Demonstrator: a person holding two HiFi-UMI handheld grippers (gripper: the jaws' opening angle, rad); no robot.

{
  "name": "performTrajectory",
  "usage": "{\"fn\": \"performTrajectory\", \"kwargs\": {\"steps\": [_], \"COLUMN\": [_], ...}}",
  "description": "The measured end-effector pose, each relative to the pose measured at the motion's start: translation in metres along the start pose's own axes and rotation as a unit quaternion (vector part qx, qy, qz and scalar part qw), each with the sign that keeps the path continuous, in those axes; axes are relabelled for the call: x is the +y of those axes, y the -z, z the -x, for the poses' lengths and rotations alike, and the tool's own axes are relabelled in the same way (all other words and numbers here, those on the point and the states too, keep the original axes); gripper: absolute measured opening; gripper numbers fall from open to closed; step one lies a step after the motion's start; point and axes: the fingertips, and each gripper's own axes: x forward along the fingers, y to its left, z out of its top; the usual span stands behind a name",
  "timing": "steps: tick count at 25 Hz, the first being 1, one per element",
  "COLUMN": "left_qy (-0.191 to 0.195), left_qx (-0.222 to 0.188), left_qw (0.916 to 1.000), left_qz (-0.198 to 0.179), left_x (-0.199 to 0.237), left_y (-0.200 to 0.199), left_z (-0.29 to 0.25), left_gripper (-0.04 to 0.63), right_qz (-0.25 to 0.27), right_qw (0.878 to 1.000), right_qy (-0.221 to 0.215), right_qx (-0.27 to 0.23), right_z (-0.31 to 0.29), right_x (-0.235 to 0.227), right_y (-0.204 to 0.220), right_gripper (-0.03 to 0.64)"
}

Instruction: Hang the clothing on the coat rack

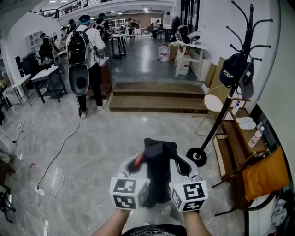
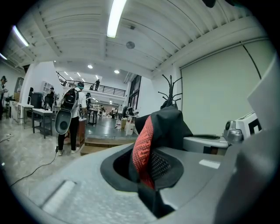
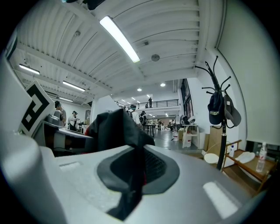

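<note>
The left claw [image 1: 136, 164] is pinched shut on one side of the black garment [image 1: 159, 173], and the right claw [image 1: 182, 165] is clamped on the other, so the garment hangs between them above the floor [image 1: 106, 138]. The rack [image 1: 220, 115] stands well apart to the right, bearing only a cap [image 1: 233, 69]. The pick-up looks done, while carrying the garment over and hooking it on are not yet done.

Open-plan lab hall, rows of worktables [image 1: 48, 73], standing people [image 1: 87, 55], mezzanine railing [image 1: 69, 7]
</note>
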Motion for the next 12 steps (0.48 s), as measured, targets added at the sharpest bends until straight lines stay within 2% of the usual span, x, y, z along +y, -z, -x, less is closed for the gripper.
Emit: {"fn": "performTrajectory", "kwargs": {"steps": [12], "left_qy": [-0.001], "left_qx": [0.003], "left_qw": [1.0000], "left_qz": [-0.003], "left_x": [-0.008], "left_y": [-0.008], "left_z": [-0.071], "left_gripper": [0.031], "right_qz": [-0.007], "right_qw": [1.000], "right_qy": [-0.003], "right_qx": [-0.004], "right_z": [-0.045], "right_x": [-0.057], "right_y": [0.002], "right_gripper": [0.018]}}
